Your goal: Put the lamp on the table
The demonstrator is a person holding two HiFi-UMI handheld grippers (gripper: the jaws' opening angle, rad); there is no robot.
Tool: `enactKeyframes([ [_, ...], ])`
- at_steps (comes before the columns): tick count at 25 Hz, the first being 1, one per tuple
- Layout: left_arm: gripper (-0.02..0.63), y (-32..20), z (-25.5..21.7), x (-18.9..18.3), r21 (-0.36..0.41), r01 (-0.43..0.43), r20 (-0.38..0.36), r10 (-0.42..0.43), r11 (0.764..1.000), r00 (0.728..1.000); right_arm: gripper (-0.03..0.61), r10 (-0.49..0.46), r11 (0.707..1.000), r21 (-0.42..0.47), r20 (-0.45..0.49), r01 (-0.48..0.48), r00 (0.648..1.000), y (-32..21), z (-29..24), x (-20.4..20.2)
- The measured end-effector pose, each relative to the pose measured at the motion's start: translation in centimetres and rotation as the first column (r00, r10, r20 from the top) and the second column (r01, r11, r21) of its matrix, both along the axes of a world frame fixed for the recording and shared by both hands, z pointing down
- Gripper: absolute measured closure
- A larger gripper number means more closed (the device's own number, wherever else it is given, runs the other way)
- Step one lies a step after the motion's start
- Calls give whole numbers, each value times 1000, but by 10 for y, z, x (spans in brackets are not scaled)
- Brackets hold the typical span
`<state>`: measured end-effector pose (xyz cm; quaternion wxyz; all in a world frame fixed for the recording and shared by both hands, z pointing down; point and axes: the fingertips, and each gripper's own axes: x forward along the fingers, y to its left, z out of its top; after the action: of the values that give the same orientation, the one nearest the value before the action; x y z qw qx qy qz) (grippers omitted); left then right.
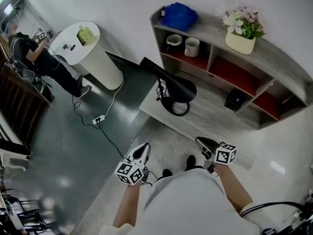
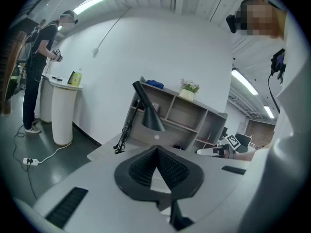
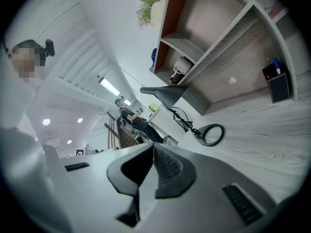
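Closest in, the left gripper (image 1: pixel 142 152) hovers by the person's body, its ribbed dark pads pressed together on nothing. Same story at the right gripper (image 1: pixel 205 143): pads closed, empty. Ahead, the lamp (image 1: pixel 172 83) stands on the table (image 1: pixel 220 116), just in front of the shelf (image 1: pixel 279 58). It's matte black, with a cone shade, a thin arm and a ring base flat on pale wood grain. The job looks done to me, with nothing left to place.

White short-sleeved shirt (image 1: pixel 195 204), black shoes (image 1: pixel 190 161). The pale grey left gripper (image 1: pixel 143 150) and right gripper (image 1: pixel 203 142) have black ribbed pads (image 2: pixel 171 166) and black-and-white marker cubes (image 1: pixel 129 173).
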<state>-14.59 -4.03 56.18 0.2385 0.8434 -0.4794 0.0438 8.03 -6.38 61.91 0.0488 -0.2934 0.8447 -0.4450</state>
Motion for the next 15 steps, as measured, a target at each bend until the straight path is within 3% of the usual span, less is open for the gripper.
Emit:
enactKeyframes([
  [6,603,36,-18,-13,6,-104,-58,104,995,993,558,65,998,14,-50,-64,997,48,-13,-32],
  [15,603,82,-11,-25,16,-271,-88,271,963,959,560,170,985,34,-113,-167,979,116,-22,-59],
])
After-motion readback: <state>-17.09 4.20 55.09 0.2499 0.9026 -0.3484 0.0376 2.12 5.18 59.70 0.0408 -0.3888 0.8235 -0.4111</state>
